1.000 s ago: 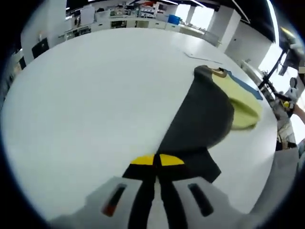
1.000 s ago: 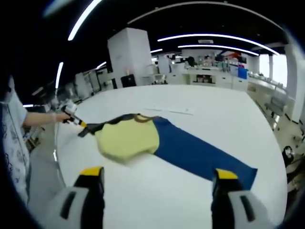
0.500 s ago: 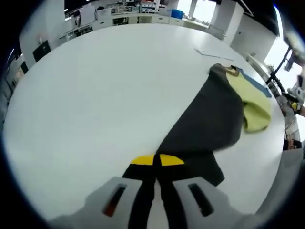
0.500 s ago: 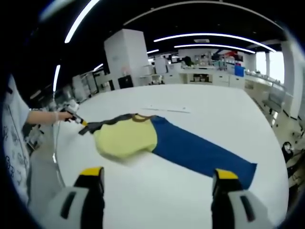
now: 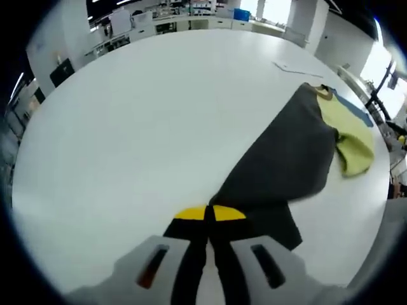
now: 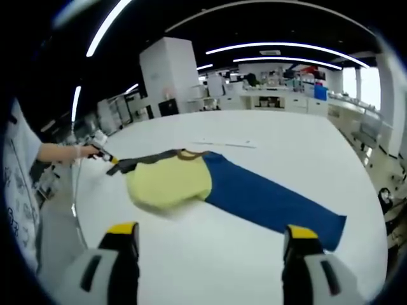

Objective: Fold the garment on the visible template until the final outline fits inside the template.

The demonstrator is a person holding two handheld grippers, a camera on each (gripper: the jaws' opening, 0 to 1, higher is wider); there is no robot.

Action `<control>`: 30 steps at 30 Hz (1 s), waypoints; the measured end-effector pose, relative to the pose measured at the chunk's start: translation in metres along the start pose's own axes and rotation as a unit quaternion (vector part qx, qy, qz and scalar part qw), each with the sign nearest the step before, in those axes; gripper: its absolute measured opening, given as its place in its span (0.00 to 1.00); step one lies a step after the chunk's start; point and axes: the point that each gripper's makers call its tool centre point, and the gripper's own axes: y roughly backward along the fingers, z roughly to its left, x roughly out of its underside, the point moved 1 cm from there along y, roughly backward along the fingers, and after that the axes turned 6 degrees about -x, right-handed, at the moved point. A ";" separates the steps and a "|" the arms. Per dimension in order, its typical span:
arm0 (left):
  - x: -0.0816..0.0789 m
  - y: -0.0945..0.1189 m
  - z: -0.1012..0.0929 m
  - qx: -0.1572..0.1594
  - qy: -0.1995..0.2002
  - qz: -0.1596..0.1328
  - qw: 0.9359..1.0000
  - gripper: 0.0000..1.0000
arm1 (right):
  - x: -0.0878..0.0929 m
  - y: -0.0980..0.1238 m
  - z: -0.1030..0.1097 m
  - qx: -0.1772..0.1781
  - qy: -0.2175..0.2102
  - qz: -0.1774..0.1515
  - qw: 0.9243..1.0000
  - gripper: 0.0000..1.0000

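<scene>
Garment (image 6: 210,187) looks soft and floppy on the table (image 5: 127,114): its dark sleeve is pinched by the left gripper (image 5: 208,216), while the right gripper (image 6: 206,244) is held spread.

Open-plan lab; strip lights (image 6: 280,46); cluttered benches (image 6: 280,95); white table (image 5: 146,114)

Tri-colour garment (image 6: 210,190) spread on table (image 6: 273,146)

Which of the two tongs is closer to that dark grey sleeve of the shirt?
The left. The left tongs are shut on the dark grey sleeve at its end. The right tongs hang open over the white table, apart from the shirt.
</scene>
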 end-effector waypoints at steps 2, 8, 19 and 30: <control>-0.001 0.000 0.001 0.001 0.002 -0.001 1.000 0.00 | 0.001 0.002 -0.003 0.002 -0.002 -0.001 1.000 0.95; -0.009 0.001 0.002 0.001 -0.003 -0.024 1.000 0.04 | 0.005 0.002 0.000 0.003 -0.002 0.003 1.000 0.95; -0.024 0.015 -0.006 0.011 -0.002 -0.073 0.997 0.56 | 0.004 -0.002 0.000 -0.005 0.004 0.002 1.000 0.95; -0.018 0.027 -0.011 0.035 0.026 -0.089 0.995 0.77 | -0.008 -0.002 -0.001 -0.006 0.013 -0.013 1.000 1.00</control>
